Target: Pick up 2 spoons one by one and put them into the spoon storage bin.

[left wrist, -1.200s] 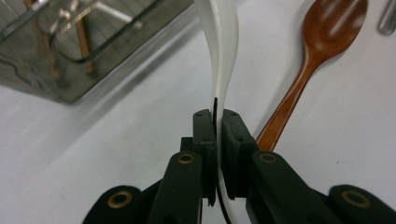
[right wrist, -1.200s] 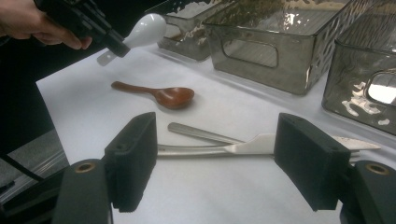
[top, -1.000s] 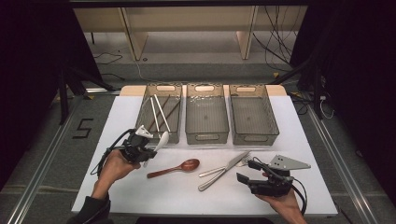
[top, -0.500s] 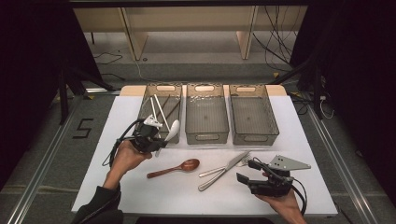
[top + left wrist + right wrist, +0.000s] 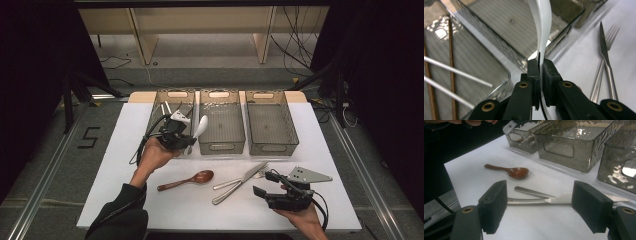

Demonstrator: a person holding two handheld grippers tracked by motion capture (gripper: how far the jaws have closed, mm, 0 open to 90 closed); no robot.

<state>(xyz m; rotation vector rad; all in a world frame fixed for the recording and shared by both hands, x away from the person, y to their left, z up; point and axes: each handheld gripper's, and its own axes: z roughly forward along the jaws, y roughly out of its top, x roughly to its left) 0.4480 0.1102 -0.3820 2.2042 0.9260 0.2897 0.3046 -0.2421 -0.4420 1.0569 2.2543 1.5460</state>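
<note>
My left gripper is shut on the handle of a white spoon. It holds the spoon above the front edge between the left bin and the middle bin. In the left gripper view the white spoon rises from the closed jaws of the left gripper. My right gripper rests open near the table's front right. In the right gripper view its jaws stand wide apart and hold nothing, with a knife and a fork on the table beyond them.
A brown wooden spoon lies on the white table left of the crossed knife and fork. The left bin holds several chopsticks. The right bin stands at the back right.
My left gripper has carried the white spoon away from the person and to the right, from the table by the left bin to above the bins' front edge. The right gripper has stayed put.
</note>
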